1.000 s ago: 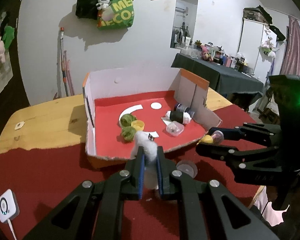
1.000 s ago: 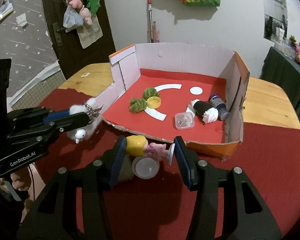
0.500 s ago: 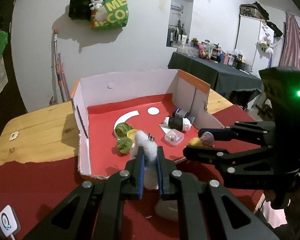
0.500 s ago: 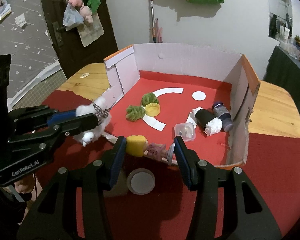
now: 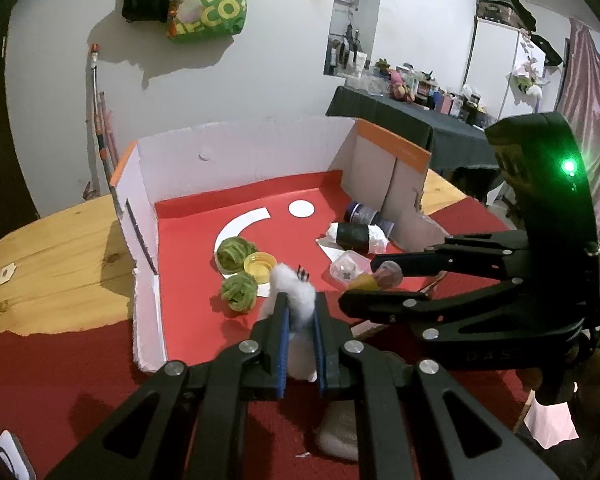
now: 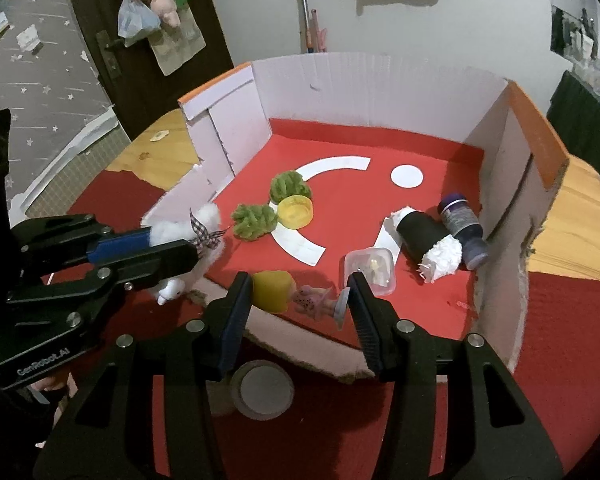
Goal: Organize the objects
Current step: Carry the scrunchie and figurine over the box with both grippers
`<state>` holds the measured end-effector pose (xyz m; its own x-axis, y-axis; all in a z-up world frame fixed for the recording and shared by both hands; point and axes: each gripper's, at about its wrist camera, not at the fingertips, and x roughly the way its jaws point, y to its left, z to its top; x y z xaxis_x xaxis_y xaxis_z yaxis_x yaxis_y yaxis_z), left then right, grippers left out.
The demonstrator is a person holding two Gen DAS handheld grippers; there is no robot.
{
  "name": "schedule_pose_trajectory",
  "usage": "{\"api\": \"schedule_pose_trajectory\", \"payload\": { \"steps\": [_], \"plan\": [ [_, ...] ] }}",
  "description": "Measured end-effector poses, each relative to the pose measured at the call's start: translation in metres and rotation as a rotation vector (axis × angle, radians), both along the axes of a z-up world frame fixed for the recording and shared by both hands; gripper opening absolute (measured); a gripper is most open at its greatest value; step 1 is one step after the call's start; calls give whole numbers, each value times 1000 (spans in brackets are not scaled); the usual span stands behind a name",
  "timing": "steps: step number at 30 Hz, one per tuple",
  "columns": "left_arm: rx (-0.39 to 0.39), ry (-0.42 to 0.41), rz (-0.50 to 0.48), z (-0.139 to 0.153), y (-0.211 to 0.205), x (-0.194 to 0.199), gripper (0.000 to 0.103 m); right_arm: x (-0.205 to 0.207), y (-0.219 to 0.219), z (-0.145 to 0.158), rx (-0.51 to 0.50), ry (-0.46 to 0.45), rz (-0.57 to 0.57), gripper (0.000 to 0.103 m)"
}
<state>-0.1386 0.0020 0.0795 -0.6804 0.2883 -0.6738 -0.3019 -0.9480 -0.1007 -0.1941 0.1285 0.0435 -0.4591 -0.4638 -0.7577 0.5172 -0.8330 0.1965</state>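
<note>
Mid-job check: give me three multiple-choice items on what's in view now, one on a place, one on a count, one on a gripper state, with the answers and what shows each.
1. Where does the yellow cap lie?
A. On the wooden table outside the box
B. On the red floor of the cardboard box, beside the green pom-poms
C. Between the right gripper's fingers

2. How many green pom-poms are in the box?
A. One
B. Two
C. Four

3. What does the left gripper do?
A. Stands open and empty
B. Grips the purple bottle
C. Is shut on the white plush toy

Answers:
1. B, the cap touches one green pom-pom and sits near the other green pom-pom on the red floor.
2. B, just those two show.
3. C, its blue pads squeeze the white fluff, while the right gripper holds the yellow-haired doll.
</note>
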Motion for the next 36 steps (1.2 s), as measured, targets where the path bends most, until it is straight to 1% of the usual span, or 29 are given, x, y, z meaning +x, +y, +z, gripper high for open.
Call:
{"api": "schedule_pose_trajectory", "payload": {
  "steps": [7, 13, 17, 20, 23, 30, 36],
  "plan": [
    [-9, -41, -9, -13, -1, -14, 11, -10, -4, -10, 11, -29, 13, 48],
    [-17, -56, -18, -18, 0, -23, 11, -16, -10, -14, 21, -45, 36, 48],
    [-33, -69, -1, -23, -2, -30, 11, -20, -12, -19, 31, -61, 43, 48],
    [-24, -81, 4, -27, -4, -35, 11, -22, -13, -25, 39, -76, 49, 48],
    [-31, -87, 6, -30, -3, -39, 11, -26, -12, -28, 40, -87, 44, 48],
    [-40, -109, 6, -38, 2, -47, 12, -32, -4, -27, 59, -72, 16, 48],
    [-71, -98, 18, -40, 8, -52, 13, -36, 8, -26, 98, -38, -25, 47]
  ]
}}
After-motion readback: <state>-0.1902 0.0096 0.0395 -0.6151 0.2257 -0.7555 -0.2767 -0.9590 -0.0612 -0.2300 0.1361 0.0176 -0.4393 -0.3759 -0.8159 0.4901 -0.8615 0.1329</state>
